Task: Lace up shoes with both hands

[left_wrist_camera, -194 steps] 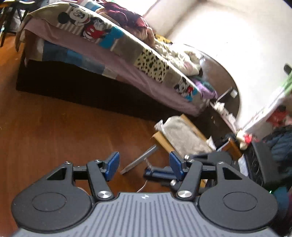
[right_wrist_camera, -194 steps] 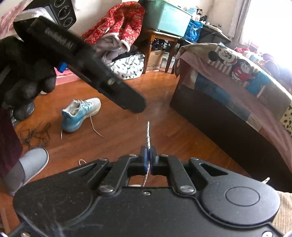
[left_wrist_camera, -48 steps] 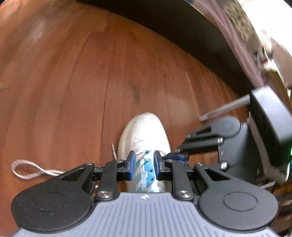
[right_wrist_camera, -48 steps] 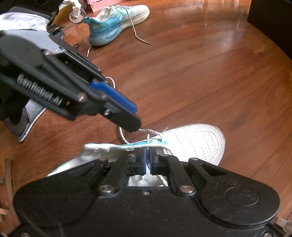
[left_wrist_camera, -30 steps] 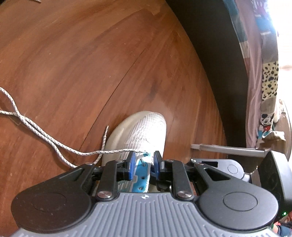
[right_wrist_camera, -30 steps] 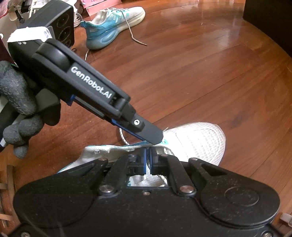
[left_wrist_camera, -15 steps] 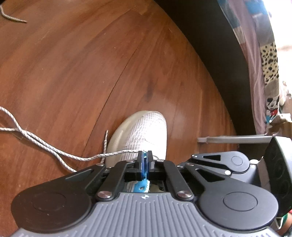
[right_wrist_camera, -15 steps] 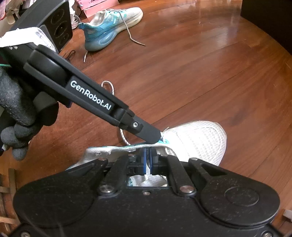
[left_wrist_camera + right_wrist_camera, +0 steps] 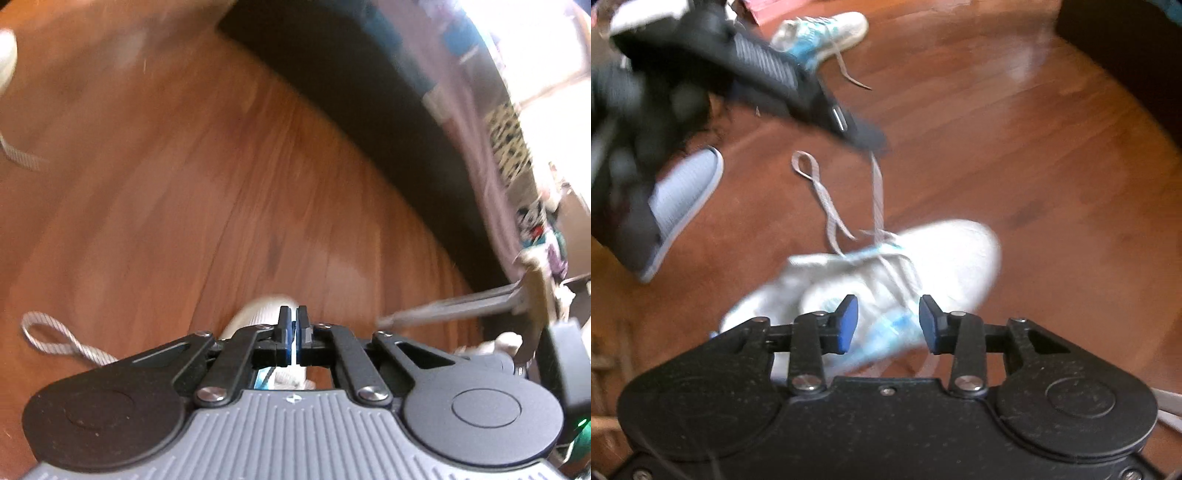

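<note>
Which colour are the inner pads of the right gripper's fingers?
Blue, on black fingers; the right wrist view shows them best.

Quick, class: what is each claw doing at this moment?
Left claw: shut on the shoelace, drawn up from the white shoe.
Right claw: open, holding nothing, above the shoe.

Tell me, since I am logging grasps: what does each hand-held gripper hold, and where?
The left hand-held gripper pinches the grey-white speckled shoelace rising taut from the white mesh sneaker. The right hand-held gripper is open, holding nothing.
</note>
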### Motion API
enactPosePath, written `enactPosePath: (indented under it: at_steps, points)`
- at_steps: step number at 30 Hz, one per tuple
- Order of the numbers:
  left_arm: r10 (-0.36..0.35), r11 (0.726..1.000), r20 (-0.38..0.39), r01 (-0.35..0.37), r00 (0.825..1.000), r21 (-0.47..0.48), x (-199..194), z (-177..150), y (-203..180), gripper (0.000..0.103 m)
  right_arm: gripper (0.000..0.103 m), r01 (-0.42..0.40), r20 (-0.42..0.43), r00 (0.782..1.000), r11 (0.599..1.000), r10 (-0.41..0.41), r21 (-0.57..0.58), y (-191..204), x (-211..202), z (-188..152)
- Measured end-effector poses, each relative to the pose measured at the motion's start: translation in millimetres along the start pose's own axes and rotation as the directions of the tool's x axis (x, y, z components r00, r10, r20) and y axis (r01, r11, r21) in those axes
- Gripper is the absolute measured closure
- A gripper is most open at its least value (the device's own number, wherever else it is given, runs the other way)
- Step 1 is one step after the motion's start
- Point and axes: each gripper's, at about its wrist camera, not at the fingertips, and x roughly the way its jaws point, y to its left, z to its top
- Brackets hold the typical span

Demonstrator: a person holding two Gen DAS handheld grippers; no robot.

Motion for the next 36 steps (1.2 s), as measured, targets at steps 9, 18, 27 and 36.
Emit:
enactPosePath:
  at_steps: [9, 18, 27, 36]
  points:
    - [-0.081, 0.997, 0.288, 0.072, 0.954, 0.040, -140, 61, -28, 0.103, 0.050, 0.110, 0.171, 0.971, 0.948, -0.167, 0.299, -18, -145, -9]
    - [-0.129, 0.991, 0.509, 0.090, 0.851, 0.101, -278, 76, -49, 0.103, 0.042, 0.032, 0.426, 0.847, 0.830, -0.318, 0.557, 11, -265, -20]
    - [-0.090, 0.959, 0.407, -0.031, 0.909, 0.280, -294, 56, -70, 0.103, 0.037, -0.104, 0.516, 0.766, 0.717, -0.385, 0.689, 22, -268, -23]
    - [-0.020, 0.824, -0.001, 0.017, 1.000, 0.567, -204, -12, -102, 0.103, 0.037, -0.121, 0.518, 0.758, 0.695, -0.396, 0.709, 15, -268, -16]
